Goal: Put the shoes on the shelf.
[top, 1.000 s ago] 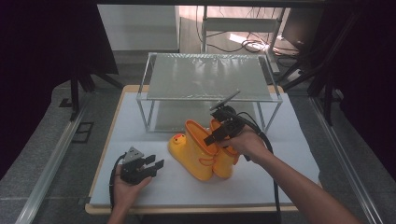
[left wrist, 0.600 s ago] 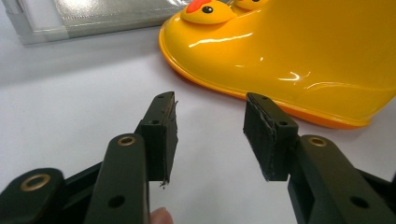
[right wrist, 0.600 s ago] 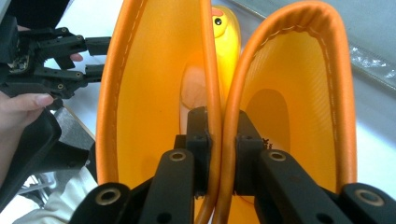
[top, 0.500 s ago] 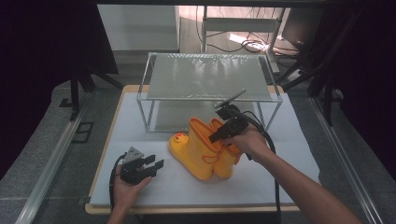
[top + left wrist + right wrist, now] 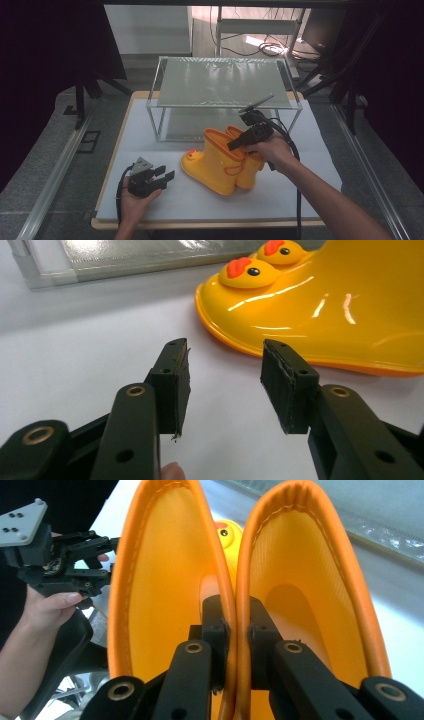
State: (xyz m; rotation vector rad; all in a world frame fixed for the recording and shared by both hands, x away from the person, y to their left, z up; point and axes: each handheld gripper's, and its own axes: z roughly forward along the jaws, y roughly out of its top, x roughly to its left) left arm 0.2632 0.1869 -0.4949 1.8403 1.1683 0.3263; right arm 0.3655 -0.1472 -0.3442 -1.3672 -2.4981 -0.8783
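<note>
Two yellow duck boots (image 5: 227, 160), no readable writing, right claw (image 5: 235, 630) pinching their cuffs

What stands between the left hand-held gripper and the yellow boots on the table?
Nothing visible does. The left hand-held gripper has its jaws open with bare white table ahead, and the yellow boots lie just beyond, untouched by it. The right hand-held gripper has just closed its jaws and pinches the two adjoining boot cuffs together.
</note>
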